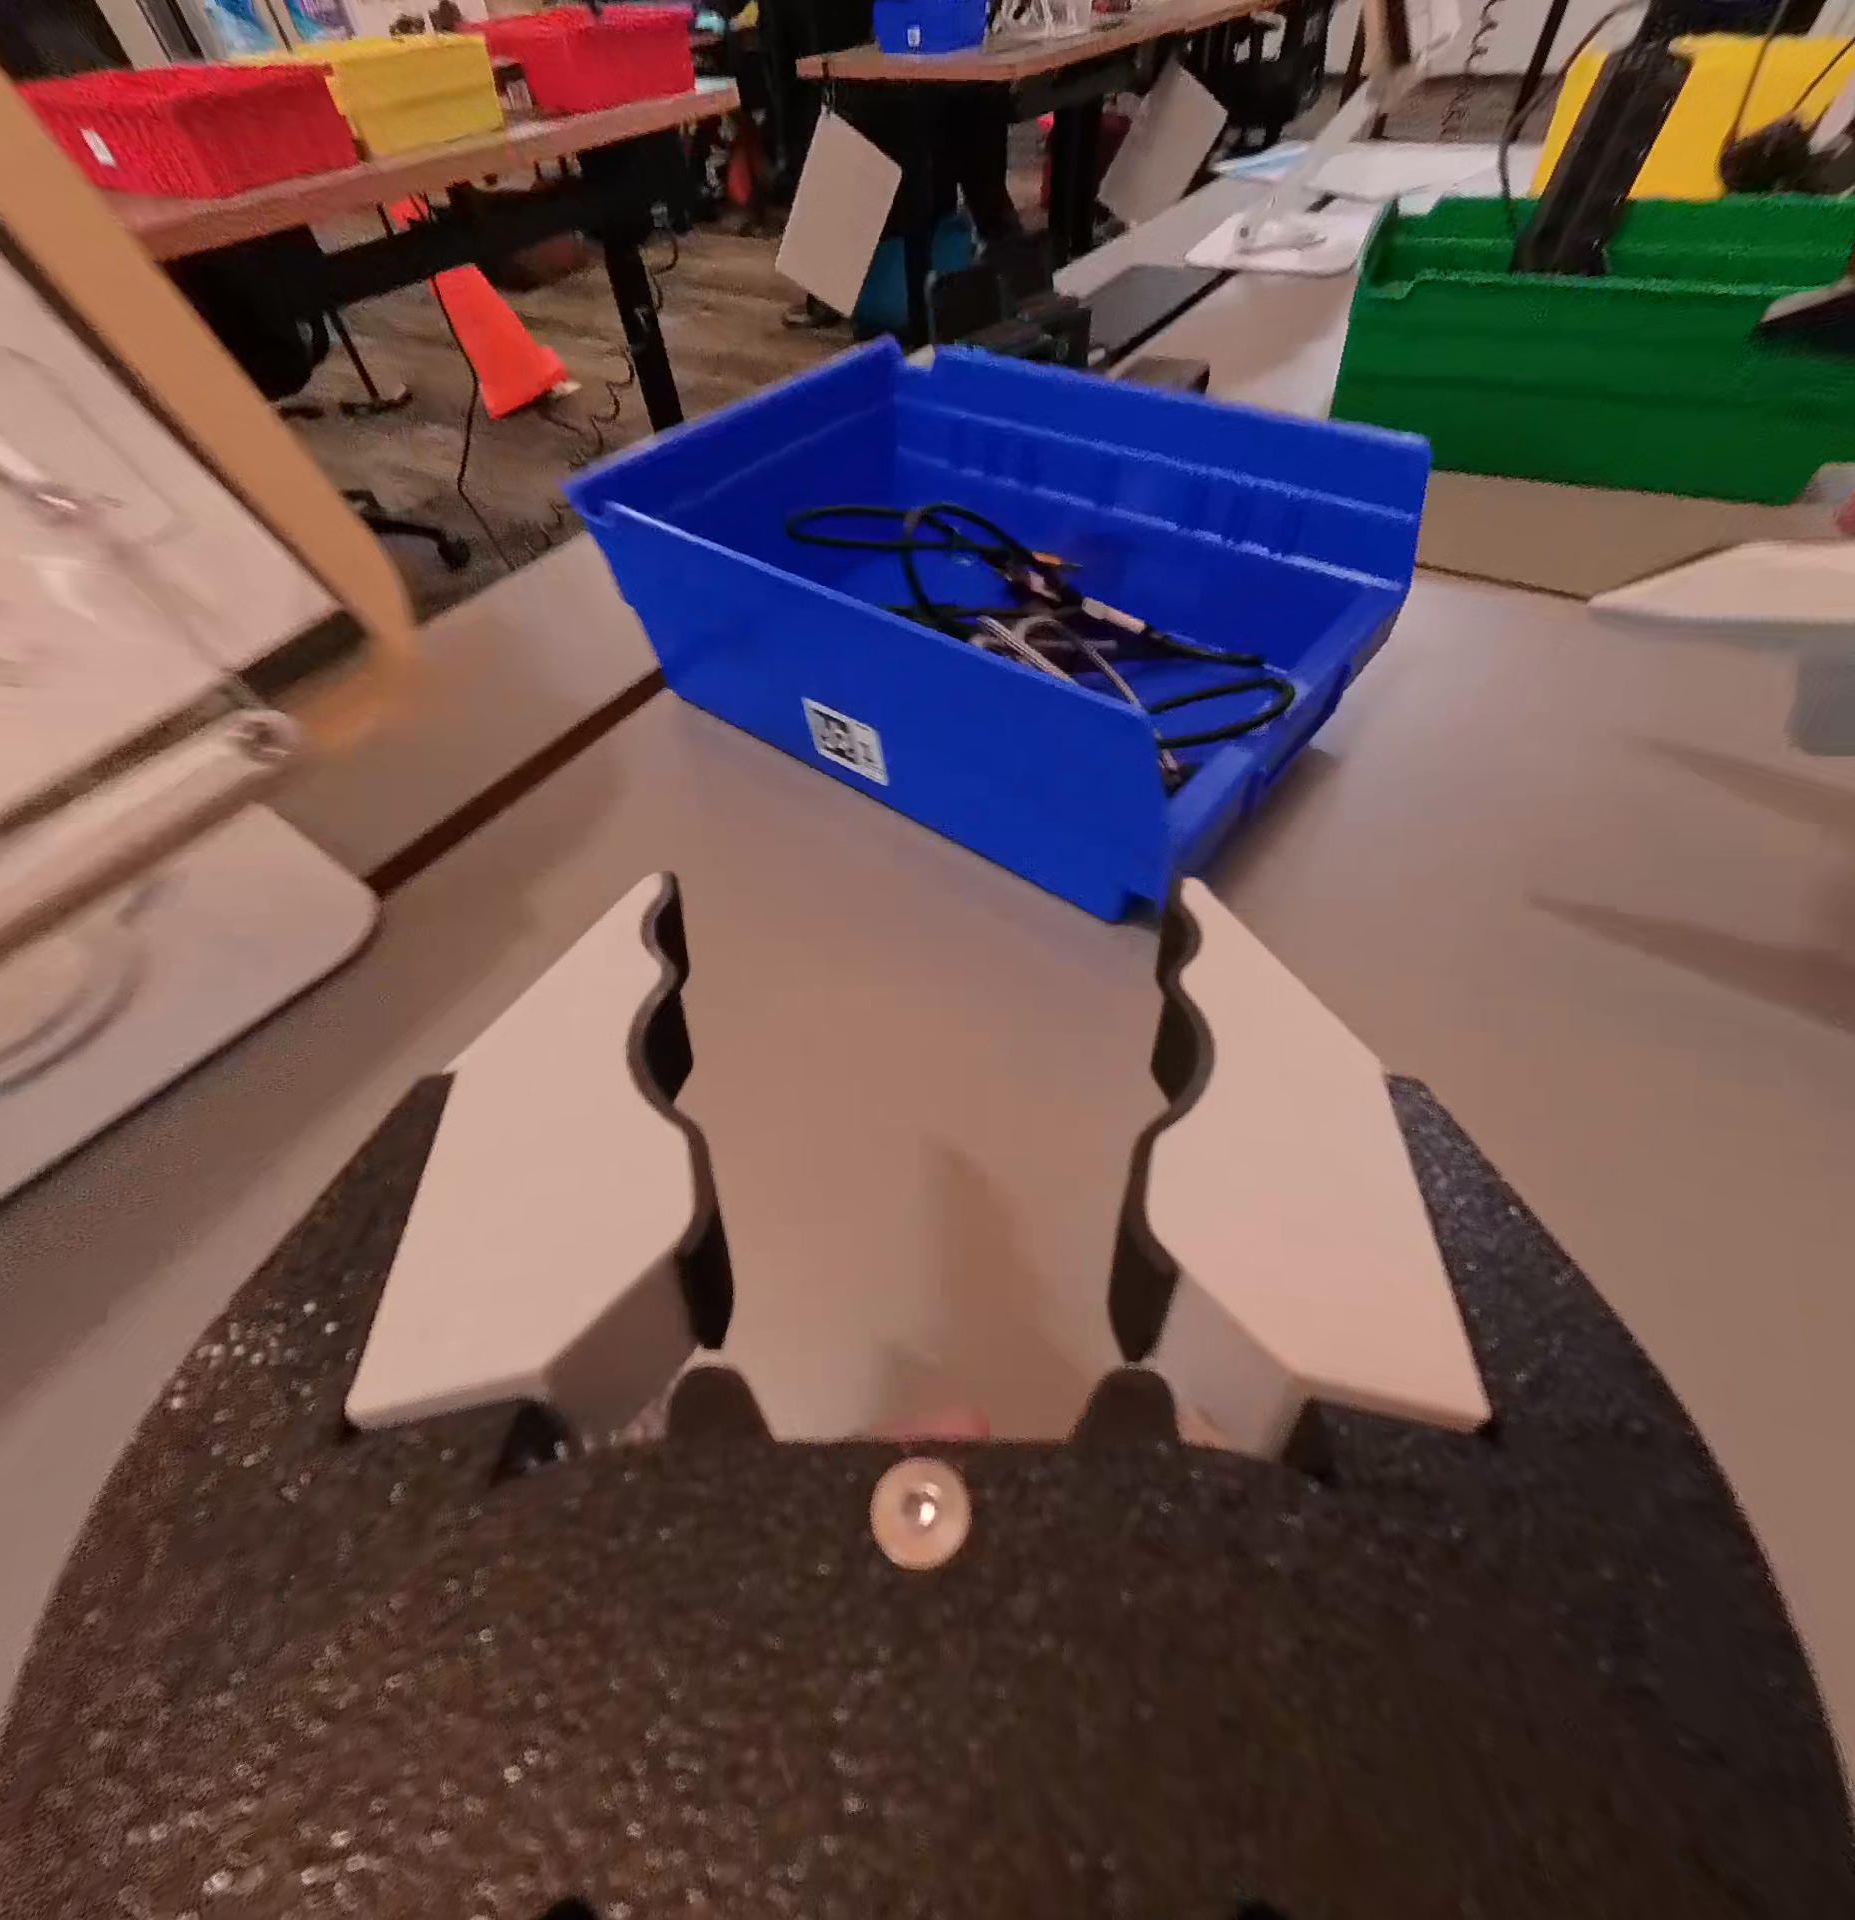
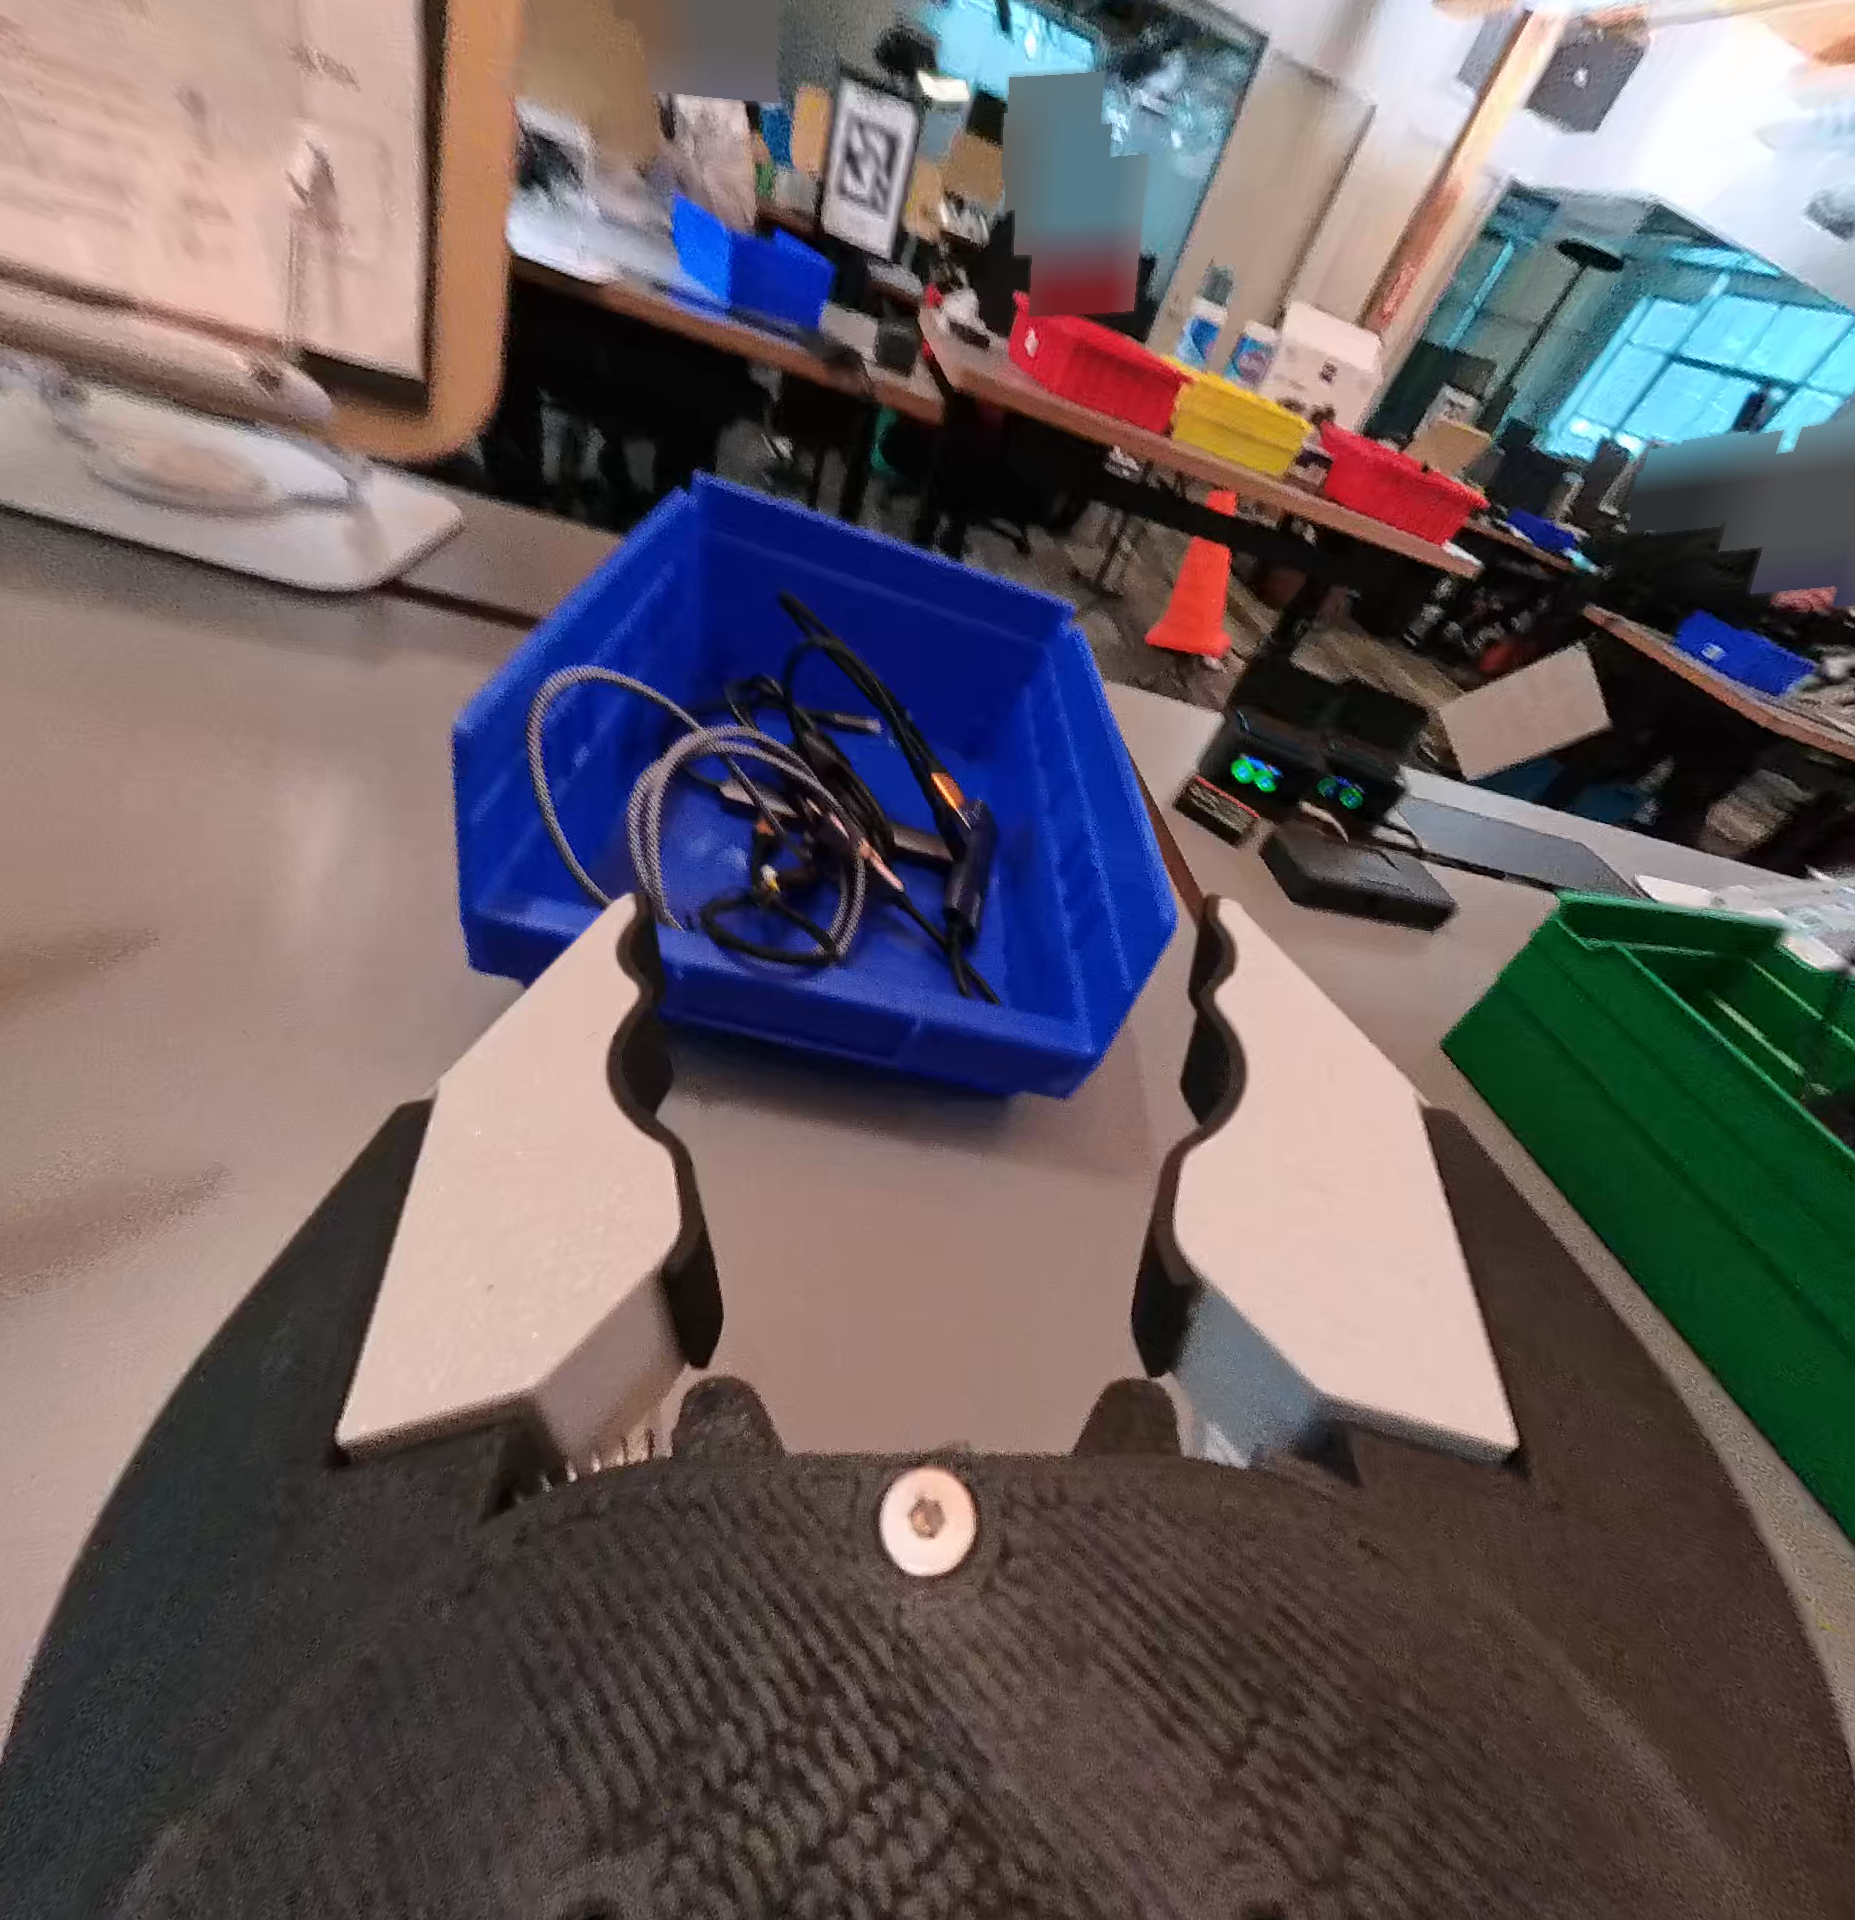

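Both grippers are just hovering over the grey counter [image 1: 902, 1039] here, each aimed at the blue bin [image 1: 964, 727] and neither touching anything. The left gripper [image 1: 918, 904] sits level and low, fingers spread wide with bare counter showing between them; its right fingertip lines up with the near corner of the blue bin, but it looks a bit short of it. The right gripper [image 2: 923, 925] is also wide open and empty, coming at the blue bin [image 2: 1048, 831] from its low open-front side, with its left fingertip overlapping the bin's front lip in the picture. Can't tell if it actually touches.

Inside the blue bin there's a tangle of cables [image 2: 798, 821]: black ones plus a braided grey-white one, with a few plugs mixed in. Which cable is which is hard to sort out, and from the left wrist view the bin's near wall hides part of the pile. That wall has a small white sticker [image 1: 845, 740] on it.

Right of the blue bin is a green bin [image 2: 1681, 1091], cut off at the frame edge in both views. Beyond the blue bin, off the counter, an orange cone [image 2: 1198, 597] stands on the floor. Left of the blue bin everything is smeared, just some white blurry gear [image 1: 92, 831]
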`<move>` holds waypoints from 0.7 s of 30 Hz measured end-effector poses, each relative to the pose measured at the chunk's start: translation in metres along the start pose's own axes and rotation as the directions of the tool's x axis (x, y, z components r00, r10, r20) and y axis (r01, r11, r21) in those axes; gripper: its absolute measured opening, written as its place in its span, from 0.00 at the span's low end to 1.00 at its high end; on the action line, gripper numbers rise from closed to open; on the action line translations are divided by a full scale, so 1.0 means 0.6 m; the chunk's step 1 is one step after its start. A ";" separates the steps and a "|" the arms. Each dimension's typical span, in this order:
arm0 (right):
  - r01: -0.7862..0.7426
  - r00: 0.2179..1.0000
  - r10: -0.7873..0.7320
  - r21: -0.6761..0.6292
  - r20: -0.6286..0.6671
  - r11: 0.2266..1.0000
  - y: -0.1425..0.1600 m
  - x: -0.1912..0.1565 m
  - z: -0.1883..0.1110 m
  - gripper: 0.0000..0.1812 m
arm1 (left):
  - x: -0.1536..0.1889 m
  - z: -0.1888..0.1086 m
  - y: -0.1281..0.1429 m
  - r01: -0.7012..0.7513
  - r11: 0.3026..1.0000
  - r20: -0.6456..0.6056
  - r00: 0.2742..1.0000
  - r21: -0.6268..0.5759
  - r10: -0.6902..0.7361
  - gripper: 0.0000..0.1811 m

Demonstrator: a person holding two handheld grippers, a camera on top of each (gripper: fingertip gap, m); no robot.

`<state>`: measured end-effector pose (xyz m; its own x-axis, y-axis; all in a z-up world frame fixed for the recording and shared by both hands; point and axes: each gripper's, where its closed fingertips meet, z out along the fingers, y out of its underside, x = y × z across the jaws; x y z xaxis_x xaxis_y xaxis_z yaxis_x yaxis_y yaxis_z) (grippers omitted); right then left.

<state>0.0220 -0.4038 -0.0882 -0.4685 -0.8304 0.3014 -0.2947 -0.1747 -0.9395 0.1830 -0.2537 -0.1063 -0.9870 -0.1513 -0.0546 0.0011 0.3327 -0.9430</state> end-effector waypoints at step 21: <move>-0.131 0.976 0.112 0.094 0.184 0.987 -0.032 -0.034 -0.007 0.49 | 0.005 0.187 0.022 -0.092 0.994 0.292 0.950 -0.065 0.107 0.06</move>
<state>0.0335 -0.3812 -0.0756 -0.3374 -0.9279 0.1587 -0.1506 -0.1132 -0.9821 0.1978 -0.3543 -0.1556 -0.8909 -0.3800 -0.2489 0.0816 0.4050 -0.9107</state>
